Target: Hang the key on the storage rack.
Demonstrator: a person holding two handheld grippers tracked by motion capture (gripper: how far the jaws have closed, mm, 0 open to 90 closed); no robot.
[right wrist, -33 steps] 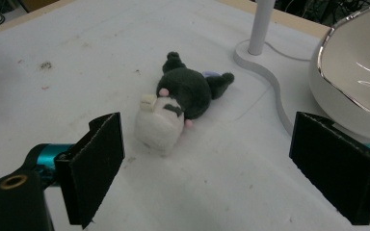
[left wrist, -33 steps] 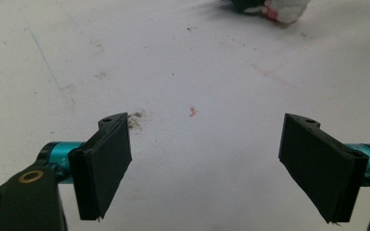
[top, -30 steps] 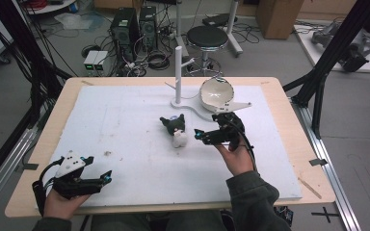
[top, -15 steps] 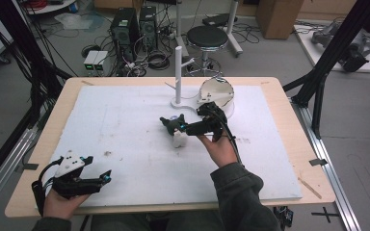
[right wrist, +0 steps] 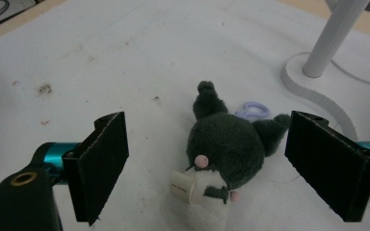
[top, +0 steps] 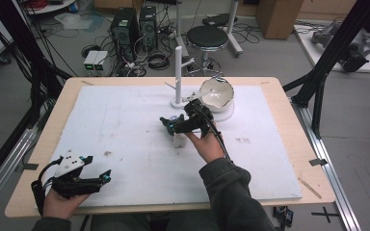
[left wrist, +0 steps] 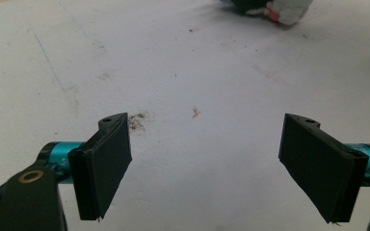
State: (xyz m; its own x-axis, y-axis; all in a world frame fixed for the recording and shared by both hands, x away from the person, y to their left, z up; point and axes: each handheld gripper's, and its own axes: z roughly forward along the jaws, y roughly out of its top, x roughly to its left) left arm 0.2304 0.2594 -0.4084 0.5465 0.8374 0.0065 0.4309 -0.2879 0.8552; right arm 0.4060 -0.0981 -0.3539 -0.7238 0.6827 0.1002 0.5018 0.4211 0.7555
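Observation:
A small plush toy (right wrist: 226, 144) with a dark grey head, white body and purple loop (right wrist: 253, 109) lies on the white mat (top: 125, 125) near the table's middle. In the high view the plush toy (top: 177, 139) is just left of the person's right hand. My right gripper (right wrist: 221, 163) straddles it; its jaws have just been closing a little. The plush lies between them, and both pads stand clear of it. My right gripper (top: 171, 125) points left. My left gripper (top: 103, 177) rests open at the front left; nothing is between its jaws (left wrist: 207, 163).
A white post stand (top: 178, 72) rises behind the plush, with its round base (right wrist: 313, 79) close to the right jaw. A tilted white bowl (top: 217, 94) sits to the stand's right. The wooden table edge (top: 313, 159) frames the mat. The plush (left wrist: 279, 8) lies far ahead of the left gripper.
My right gripper has moved left from beside the bowl to the plush, which now lies between its jaws. The left hand has stayed put.

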